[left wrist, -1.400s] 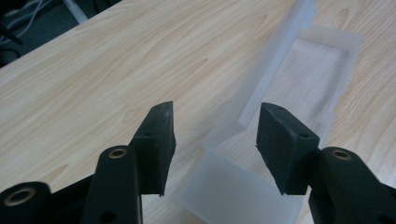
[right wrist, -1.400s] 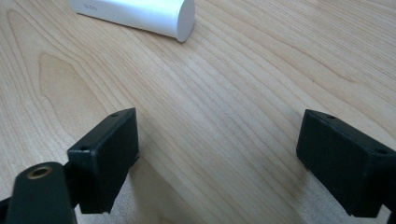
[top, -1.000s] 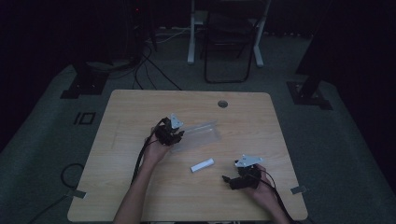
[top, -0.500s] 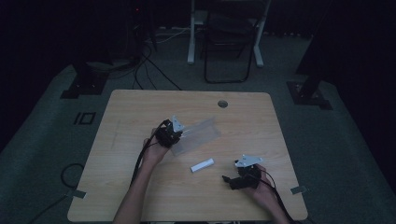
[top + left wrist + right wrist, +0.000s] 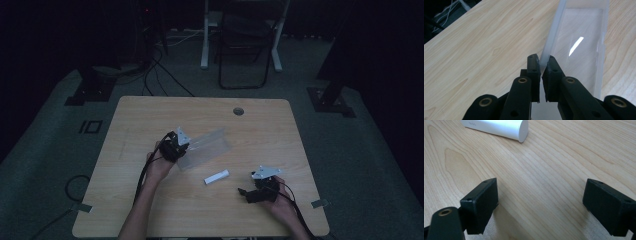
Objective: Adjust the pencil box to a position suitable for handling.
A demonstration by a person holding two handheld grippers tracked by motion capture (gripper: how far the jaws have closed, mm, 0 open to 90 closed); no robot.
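A clear plastic box [image 5: 207, 147] lies at the middle of the wooden table [image 5: 150, 210], tipped up at its left end. My left gripper [image 5: 182, 145] is shut on that end. In the left gripper view the jaws [image 5: 543, 62] pinch the thin side wall of the box [image 5: 579, 50], which stretches away over the wood. A short white cylinder [image 5: 217, 176] lies on the table between the two hands. My right gripper [image 5: 245, 192] rests low near the front right, open, and points toward it. In the right gripper view the cylinder [image 5: 499, 127] lies beyond the wide-apart jaws [image 5: 544, 197], which hold nothing.
A round cable hole [image 5: 238, 111] sits near the table's far edge. Beyond the table stand a dark chair [image 5: 245, 45] and stand feet, with cables on the floor. The room is dim.
The clear box has tipped up and shifted slightly at the left gripper's end, with the left jaws closed onto its wall. The right gripper and the white cylinder have stayed put.
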